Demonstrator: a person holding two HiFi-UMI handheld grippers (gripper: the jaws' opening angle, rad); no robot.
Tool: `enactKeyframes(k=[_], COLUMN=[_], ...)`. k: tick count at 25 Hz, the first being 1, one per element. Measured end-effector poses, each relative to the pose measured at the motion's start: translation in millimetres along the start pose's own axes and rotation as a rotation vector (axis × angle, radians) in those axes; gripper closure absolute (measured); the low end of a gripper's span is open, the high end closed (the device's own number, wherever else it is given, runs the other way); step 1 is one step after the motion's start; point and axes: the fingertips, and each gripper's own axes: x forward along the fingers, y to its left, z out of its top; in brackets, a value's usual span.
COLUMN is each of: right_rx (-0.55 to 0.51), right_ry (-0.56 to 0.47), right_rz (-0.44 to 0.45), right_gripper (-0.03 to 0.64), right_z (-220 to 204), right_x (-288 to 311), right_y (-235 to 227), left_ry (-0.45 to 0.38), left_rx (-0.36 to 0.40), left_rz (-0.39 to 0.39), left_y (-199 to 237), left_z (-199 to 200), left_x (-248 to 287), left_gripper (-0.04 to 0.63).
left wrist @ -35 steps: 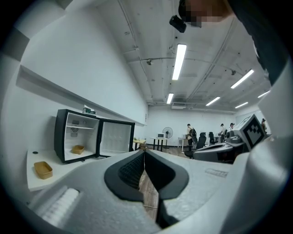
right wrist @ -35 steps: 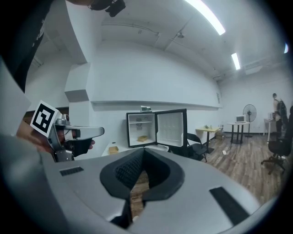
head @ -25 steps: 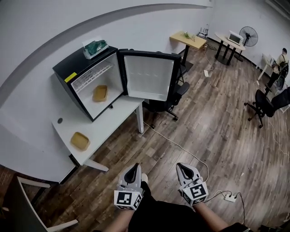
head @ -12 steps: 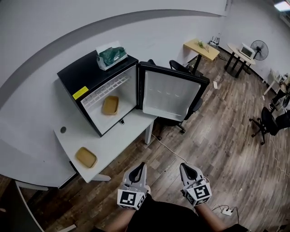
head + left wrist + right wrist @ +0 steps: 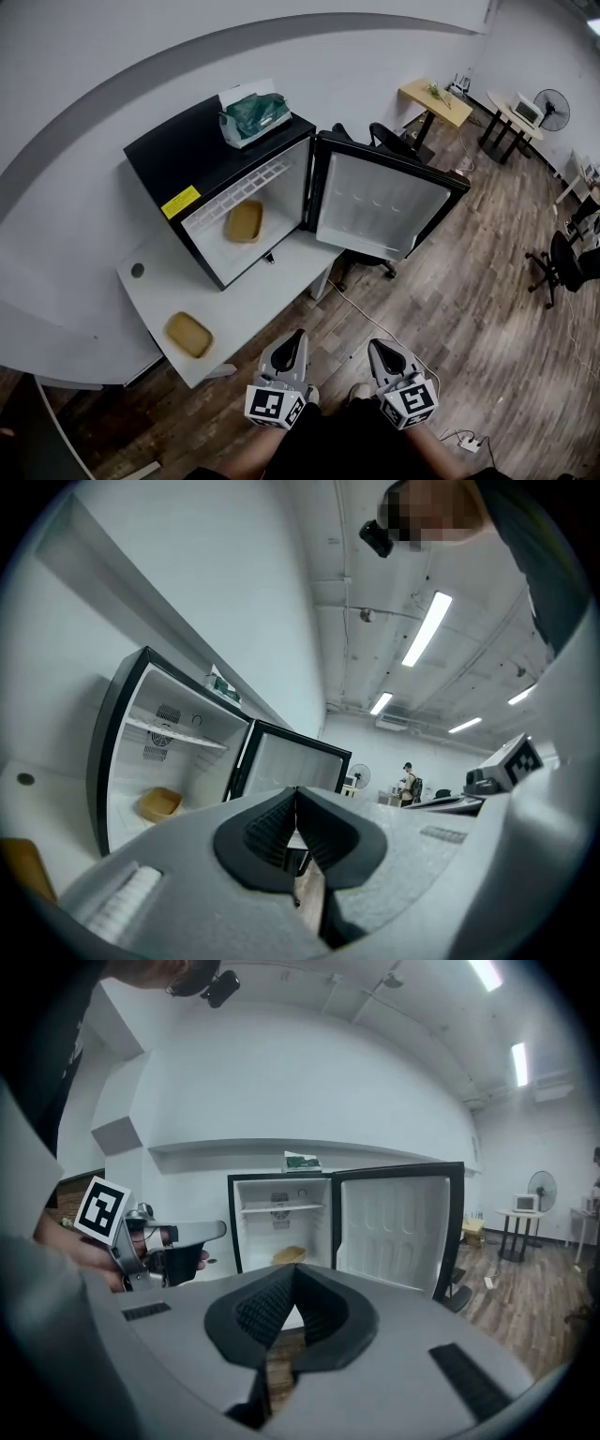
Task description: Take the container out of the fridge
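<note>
A black mini fridge (image 5: 187, 164) stands on a white table (image 5: 246, 298) with its door (image 5: 384, 204) swung open to the right. A tan container (image 5: 244, 221) lies on the fridge floor; it also shows in the left gripper view (image 5: 159, 803) and the right gripper view (image 5: 290, 1254). A second tan container (image 5: 188, 335) rests on the table's near left end. My left gripper (image 5: 295, 341) and right gripper (image 5: 376, 349) hang side by side over the wooden floor, short of the table, both shut and empty.
A green and white box (image 5: 253, 112) sits on top of the fridge. An office chair (image 5: 392, 142) stands behind the open door. Desks (image 5: 436, 101), a fan (image 5: 551, 108) and another chair (image 5: 565, 264) are at the far right. A cable and power strip (image 5: 466, 441) lie on the floor.
Both grippers have travelled together toward the table and fridge, which now look larger and nearer in the head view. Their jaws stayed shut.
</note>
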Motion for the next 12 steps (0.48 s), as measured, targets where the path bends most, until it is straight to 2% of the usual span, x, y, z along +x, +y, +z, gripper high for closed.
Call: enactKeyframes(k=[4, 9, 12], right_rx=[0.022, 0.01, -0.013], right_ry=[0.026, -0.049, -0.055], right_rz=[0.005, 0.139, 0.145], right_gripper=[0.617, 0.617, 0.617], right_z=[-5.6, 6.6, 8.1], right_x=[23.2, 50.7, 72.5], right_y=[-7.9, 11.5, 7.1], left_ry=[0.011, 0.038, 0.045], left_rx=[0.033, 0.068, 0.067], left_rz=[0.032, 0.089, 0.144], left_y=[13.9, 35.8, 47.8], left_z=[1.1, -5.9, -8.6], left_x=[1.6, 2.4, 9.9], left_gripper=[0.578, 0.578, 0.578])
